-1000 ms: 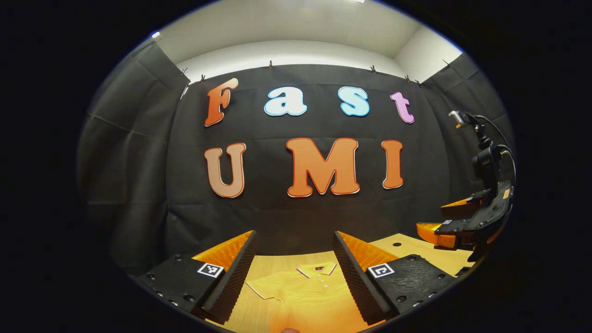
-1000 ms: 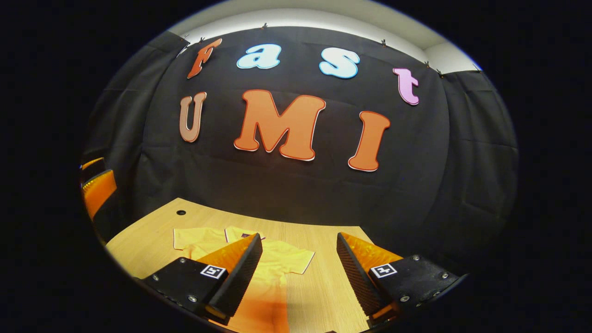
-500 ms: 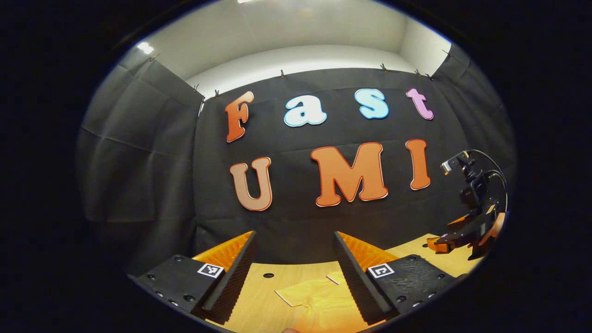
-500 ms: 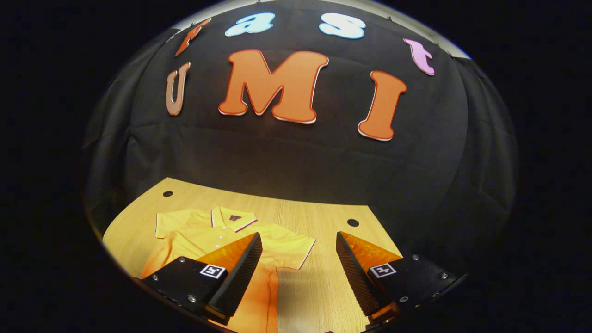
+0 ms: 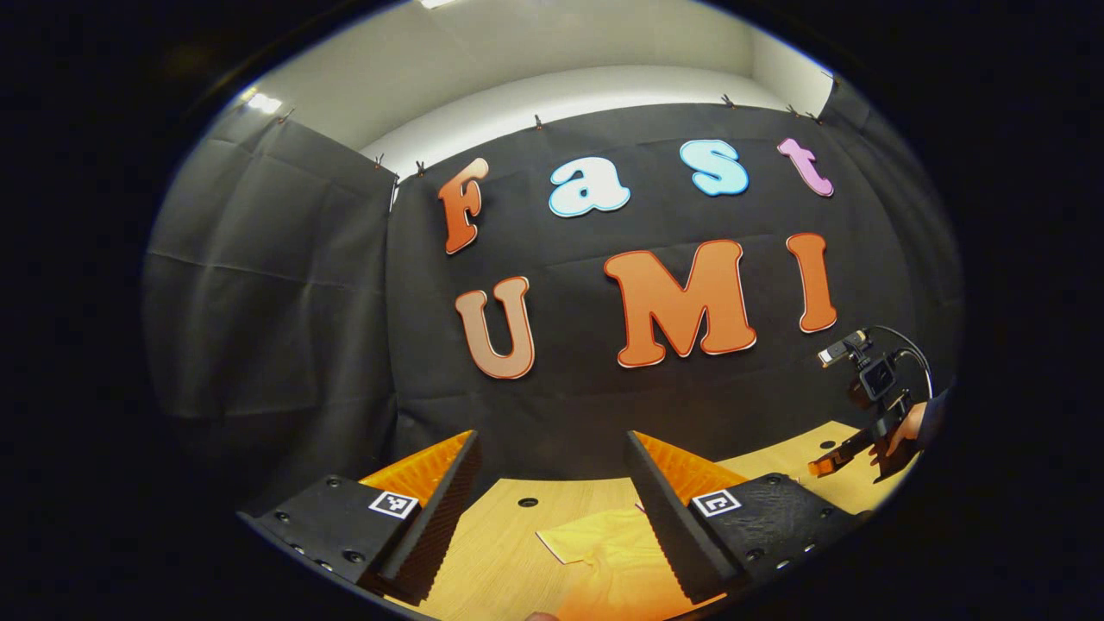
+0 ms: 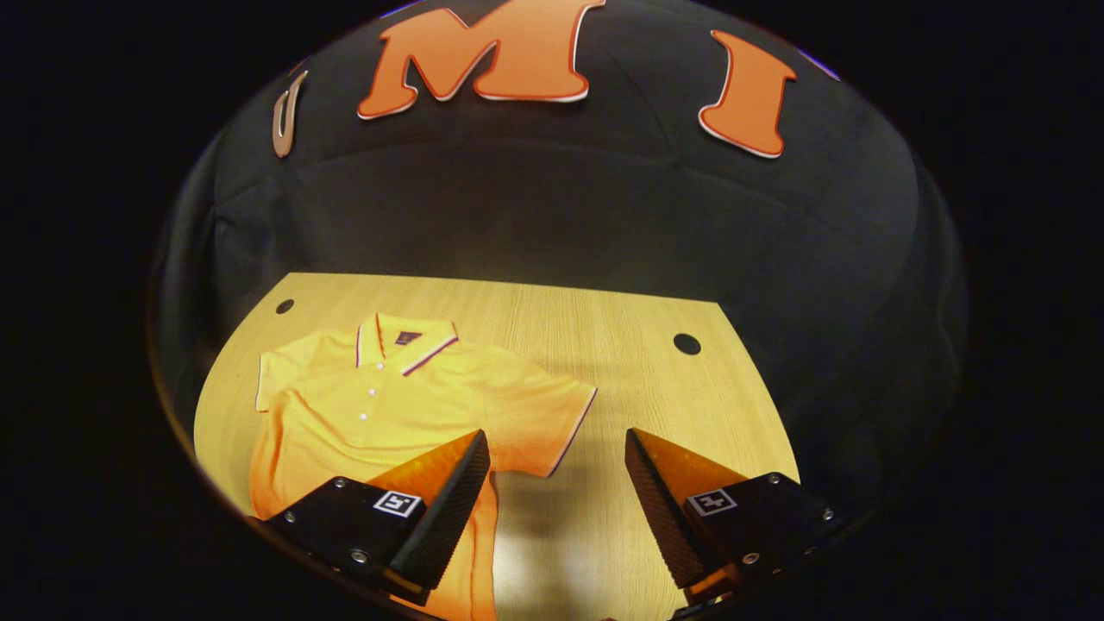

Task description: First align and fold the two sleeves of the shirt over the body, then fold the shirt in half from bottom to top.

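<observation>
The booth is lit from overhead — a bright ceiling strip point(image 5: 552, 82) is seen in the left gripper view. The tabletop point(image 6: 604, 345) is rendered warm and evenly bright, with a soft shadow cast near the right gripper point(image 6: 556, 448). Edges are strongly bent by fisheye distortion — the periphery darkens.

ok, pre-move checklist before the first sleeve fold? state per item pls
1. Shirt flat on the table, collar at the far side: ok.
2. Both sleeves unfolded: right sleeve spread out, ok; left sleeve lies flat, ok.
3. Right gripper open, nothing held: ok.
4. Left gripper open, nothing held: ok.
5. Right gripper lined up on the right sleeve's edge: not ok, the sleeve lies toward its left finger.
6. Gripper height above the cloth: cannot tell.
</observation>
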A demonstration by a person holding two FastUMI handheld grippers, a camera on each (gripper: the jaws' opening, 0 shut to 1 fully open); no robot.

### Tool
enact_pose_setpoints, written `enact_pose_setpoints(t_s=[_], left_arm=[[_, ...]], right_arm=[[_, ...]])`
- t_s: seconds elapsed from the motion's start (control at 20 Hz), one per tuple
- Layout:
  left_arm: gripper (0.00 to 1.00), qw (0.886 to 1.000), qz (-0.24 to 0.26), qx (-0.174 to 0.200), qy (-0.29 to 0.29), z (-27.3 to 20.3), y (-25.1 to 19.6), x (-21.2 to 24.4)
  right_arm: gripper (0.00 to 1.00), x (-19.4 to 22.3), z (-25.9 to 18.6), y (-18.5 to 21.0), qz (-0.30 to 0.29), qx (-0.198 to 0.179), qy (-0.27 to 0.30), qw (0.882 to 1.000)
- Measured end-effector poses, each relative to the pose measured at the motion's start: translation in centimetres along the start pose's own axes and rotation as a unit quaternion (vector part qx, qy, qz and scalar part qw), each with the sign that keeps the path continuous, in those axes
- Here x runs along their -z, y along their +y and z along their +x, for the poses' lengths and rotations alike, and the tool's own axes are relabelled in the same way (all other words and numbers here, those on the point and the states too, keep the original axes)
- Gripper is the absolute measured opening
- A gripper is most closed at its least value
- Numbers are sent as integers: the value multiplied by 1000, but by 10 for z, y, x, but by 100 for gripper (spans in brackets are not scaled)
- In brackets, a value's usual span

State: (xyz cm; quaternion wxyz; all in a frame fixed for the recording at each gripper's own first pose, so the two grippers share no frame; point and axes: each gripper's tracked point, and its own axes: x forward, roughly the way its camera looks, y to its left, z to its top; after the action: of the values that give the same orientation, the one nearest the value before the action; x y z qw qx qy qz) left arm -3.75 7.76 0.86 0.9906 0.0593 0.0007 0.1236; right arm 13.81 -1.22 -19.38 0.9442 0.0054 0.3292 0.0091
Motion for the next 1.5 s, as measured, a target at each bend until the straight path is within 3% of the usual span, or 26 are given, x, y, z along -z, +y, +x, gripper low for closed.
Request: enact_pose_setpoints(t_s=[0.25, 0.75, 1.0, 1.05, 1.15, 1.25, 1.3, 1.35, 1.4, 1.5], left_arm=[[99, 999, -1, -19, 31, 5, -3, 15], [99, 993, -4, -72, 90, 6, 1, 52], [99, 990, -3, -84, 114, 7, -3, 65], [99, 989, -1, -87, 117, 8, -4, 66], [99, 988, 1, -91, 125, 8, -5, 71], [100, 987, 0, -92, 133, 10, -6, 75], [100, 986, 0, -94, 135, 9, -7, 77], [99, 986, -2, -95, 137, 10, -8, 77], [99, 986, -4, -94, 139, 11, -10, 78], [99, 986, -4, -89, 142, 13, -14, 81]], right_arm=[[95, 13, 51, -9, 5, -8, 102, 995], [92, 53, 116, -4, 73, -48, 271, 959], [76, 64, 143, 4, 56, -33, 304, 950], [73, 72, 140, 7, 54, -29, 327, 943], [69, 65, 142, 11, 51, -30, 323, 944], [58, 65, 144, 18, 42, -33, 320, 946], [43, 64, 145, 22, 38, -36, 315, 948], [43, 62, 145, 23, 27, -43, 309, 950], [29, 62, 147, 25, 21, -51, 304, 951], [17, 63, 146, 20, 25, -66, 301, 951]])
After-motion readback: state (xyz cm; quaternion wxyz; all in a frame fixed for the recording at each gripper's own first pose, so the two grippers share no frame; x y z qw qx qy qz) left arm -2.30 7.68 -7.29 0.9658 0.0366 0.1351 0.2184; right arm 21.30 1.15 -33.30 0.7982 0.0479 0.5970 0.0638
